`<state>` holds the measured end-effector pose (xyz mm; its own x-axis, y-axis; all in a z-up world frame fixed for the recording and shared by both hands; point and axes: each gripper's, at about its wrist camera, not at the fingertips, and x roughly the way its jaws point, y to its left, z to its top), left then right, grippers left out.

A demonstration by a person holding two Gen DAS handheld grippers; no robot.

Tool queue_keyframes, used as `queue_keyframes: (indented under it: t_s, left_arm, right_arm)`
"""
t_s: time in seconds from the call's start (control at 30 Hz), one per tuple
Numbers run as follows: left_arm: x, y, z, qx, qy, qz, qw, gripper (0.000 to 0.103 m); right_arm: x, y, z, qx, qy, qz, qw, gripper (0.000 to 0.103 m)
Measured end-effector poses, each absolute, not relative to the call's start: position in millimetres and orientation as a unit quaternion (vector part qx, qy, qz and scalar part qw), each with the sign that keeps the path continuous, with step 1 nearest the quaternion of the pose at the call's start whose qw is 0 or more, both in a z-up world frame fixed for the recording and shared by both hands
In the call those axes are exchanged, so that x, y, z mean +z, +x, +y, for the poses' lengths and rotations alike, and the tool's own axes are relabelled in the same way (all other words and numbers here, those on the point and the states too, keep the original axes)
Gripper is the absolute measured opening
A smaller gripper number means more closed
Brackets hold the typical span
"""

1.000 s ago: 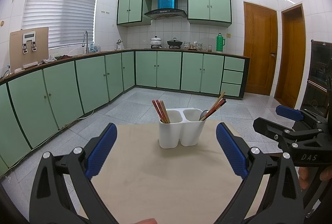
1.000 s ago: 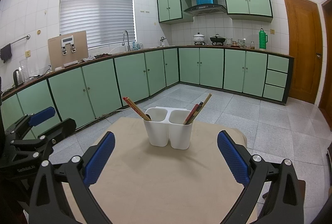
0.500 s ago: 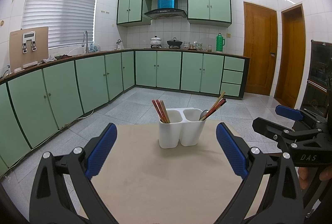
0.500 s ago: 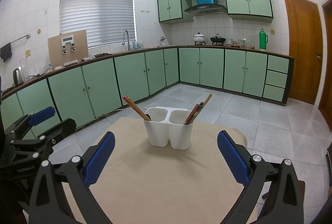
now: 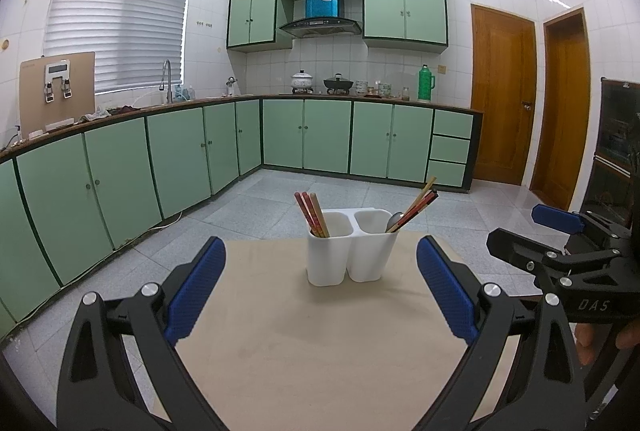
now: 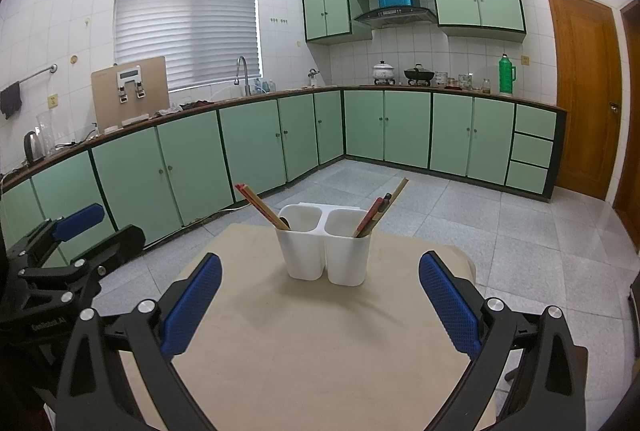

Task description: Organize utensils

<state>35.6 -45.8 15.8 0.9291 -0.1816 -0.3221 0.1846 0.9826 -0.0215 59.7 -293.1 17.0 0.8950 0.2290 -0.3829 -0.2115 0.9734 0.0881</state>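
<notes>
On the beige table (image 5: 320, 351), toward its far edge, sits one white two-cup utensil holder (image 5: 348, 251) and everything else is easiest to place off that. Left cup has three chopsticks (image 5: 311, 213) leaning out to the left as seen from the left wrist cam, right cup has another bunch of chopsticks (image 5: 418, 203) leaning right, I count about three but they overlap so can't swear to it. One spoon (image 5: 394, 220) bowl pokes up in the right cup too; the right wrist cam shows something dark and spoon-ish in the left cup (image 6: 285, 221), too small to call

Two grippers. Left gripper (image 5: 320, 287) sits level on the near side of the holder, blue pads spread wide, nothing between them. Right gripper (image 6: 320, 301) same deal, pads wide apart and empty, also aimed at the holder from the near side. They sit side by side, each one showing at the edge of the other's view

Bare tabletop all the way between the pads and the holder, and to both sides of the holder. Beyond the holder it's just tiled floor (image 6: 500, 223), then green cabinets (image 5: 328, 139) well behind
</notes>
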Motion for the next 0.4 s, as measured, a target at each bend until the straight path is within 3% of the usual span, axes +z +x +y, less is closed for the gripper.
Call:
queue_keyframes:
  t_s: [0.4]
  left_arm:
    - [17.9, 36.3, -44.4, -0.093, 0.004, 0.169, 0.981, 0.094]
  right_arm:
    - [16.6, 59.9, -294.3, 0.112, 0.022, 0.2, 0.973, 0.097]
